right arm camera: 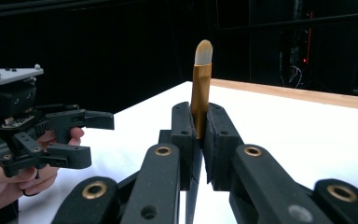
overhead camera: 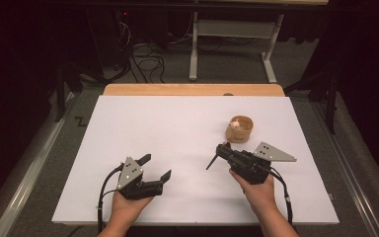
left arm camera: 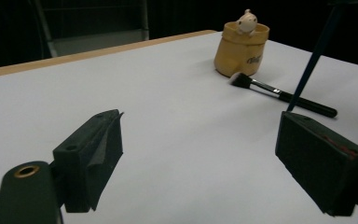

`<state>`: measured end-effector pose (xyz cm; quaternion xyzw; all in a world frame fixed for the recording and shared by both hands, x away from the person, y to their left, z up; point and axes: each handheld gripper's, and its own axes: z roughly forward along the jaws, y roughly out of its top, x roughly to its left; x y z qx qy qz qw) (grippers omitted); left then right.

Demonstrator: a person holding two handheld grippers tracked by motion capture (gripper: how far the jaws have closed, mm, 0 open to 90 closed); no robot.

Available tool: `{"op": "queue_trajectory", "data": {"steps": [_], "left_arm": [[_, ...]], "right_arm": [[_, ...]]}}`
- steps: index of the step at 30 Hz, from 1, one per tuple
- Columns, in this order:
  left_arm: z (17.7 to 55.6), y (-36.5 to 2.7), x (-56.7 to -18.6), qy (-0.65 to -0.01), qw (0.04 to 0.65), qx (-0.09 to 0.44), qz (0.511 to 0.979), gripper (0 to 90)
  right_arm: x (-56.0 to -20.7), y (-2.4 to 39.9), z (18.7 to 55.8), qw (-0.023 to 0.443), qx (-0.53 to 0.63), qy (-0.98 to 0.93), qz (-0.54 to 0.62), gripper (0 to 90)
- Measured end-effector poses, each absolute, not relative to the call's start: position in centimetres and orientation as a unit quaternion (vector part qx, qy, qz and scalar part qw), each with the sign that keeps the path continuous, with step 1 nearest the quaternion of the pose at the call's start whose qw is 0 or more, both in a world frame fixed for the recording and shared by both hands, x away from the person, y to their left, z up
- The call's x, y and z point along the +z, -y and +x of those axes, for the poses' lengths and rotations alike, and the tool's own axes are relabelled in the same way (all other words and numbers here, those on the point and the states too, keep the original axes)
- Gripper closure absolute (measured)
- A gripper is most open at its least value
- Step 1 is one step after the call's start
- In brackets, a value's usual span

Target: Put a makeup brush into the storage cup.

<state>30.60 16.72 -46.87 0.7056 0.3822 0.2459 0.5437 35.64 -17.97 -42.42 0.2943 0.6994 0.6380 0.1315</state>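
My right gripper [overhead camera: 223, 148] is shut on a thin make-up brush [right arm camera: 200, 79] with a gold ferrule and a pale tip, gripped just below the ferrule [right arm camera: 199, 111]. Its dark handle [overhead camera: 211, 162] sticks out down and to the left; in the left gripper view that handle [left arm camera: 313, 58] slants up at the right. My left gripper [overhead camera: 156, 166] sits low over the white table at the front left, jaws wide open with nothing between them [left arm camera: 200, 135]. In the right gripper view the left gripper [right arm camera: 95, 138] is held in a hand at the left.
A tan cup [overhead camera: 240, 129] with a small white figure in it stands right of centre [left arm camera: 241, 49]. A black brush [left arm camera: 279, 94] lies flat on the table just in front of the cup. The white sheet [overhead camera: 168, 123] covers a wooden tabletop.
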Motion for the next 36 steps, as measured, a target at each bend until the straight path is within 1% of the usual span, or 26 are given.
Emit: {"op": "queue_trajectory", "data": {"steps": [10, 13, 19, 23, 36], "left_arm": [[30.6, -17.0, -47.6, -0.398, 0.548, 0.236, 0.697, 2.2], [30.7, -17.0, -47.7, -0.398, 0.55, 0.23, 0.698, 0.4], [30.7, -17.2, -48.0, -0.394, 0.544, 0.231, 0.704, 0.0], [30.7, -17.5, -48.1, -0.399, 0.547, 0.23, 0.699, 0.1], [30.8, -19.0, -47.8, -0.409, 0.547, 0.238, 0.69, 0.2]], "right_arm": [[-42.4, 19.0, 35.7, 0.139, 0.636, -0.696, 0.303, 84.9], [-42.4, 19.6, 35.8, 0.143, 0.634, -0.695, 0.307, 84.9], [-42.2, 20.5, 36.0, 0.151, 0.637, -0.687, 0.316, 84.9], [-42.2, 21.0, 36.0, 0.152, 0.636, -0.688, 0.316, 84.9], [-42.4, 22.7, 36.5, 0.179, 0.631, -0.677, 0.333, 85.0]]}}
